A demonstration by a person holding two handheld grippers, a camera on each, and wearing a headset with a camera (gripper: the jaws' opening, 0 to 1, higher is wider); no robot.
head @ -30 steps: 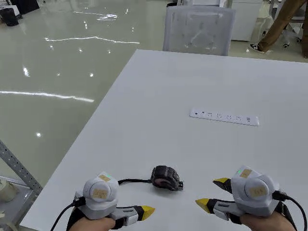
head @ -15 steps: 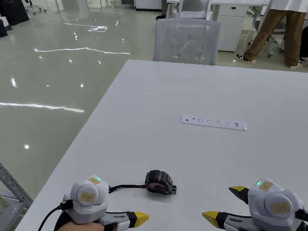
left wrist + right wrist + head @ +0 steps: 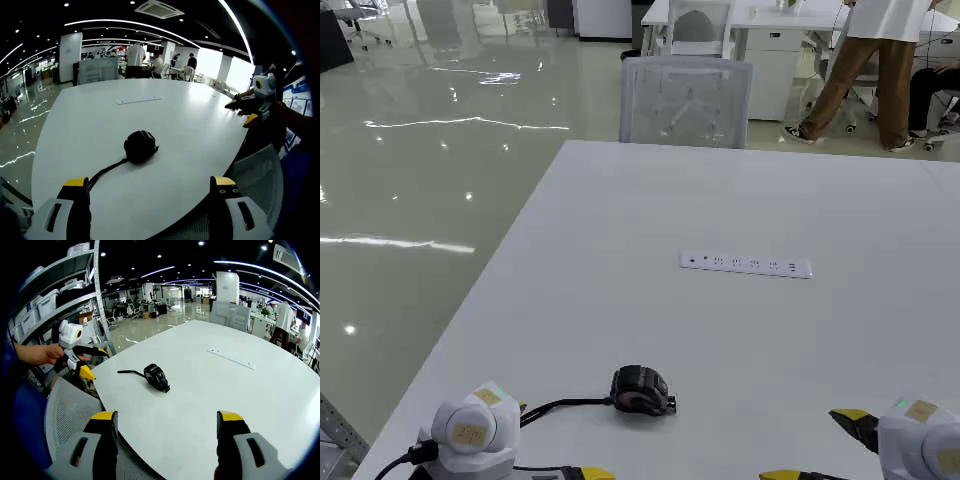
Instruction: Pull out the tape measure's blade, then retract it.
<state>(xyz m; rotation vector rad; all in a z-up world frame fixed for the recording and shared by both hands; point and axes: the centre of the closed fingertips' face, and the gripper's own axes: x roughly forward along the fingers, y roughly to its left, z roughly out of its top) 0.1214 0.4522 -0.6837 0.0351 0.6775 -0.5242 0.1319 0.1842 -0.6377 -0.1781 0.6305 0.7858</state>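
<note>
the left gripper [image 3: 150,182] hangs at the near edge of the white table [image 3: 200,125], its two yellow-tipped jaws spread wide with nothing between them. ahead of them lies a black tape measure [image 3: 140,145], its dark strap [image 3: 107,170] trailing back toward the left jaw. a power strip [image 3: 139,100] lies farther off. at the right, the right gripper [image 3: 241,112] is held at the table's edge, jaws apart.

Right gripper [image 3: 815,446] approx. half cropped, btm.
</note>
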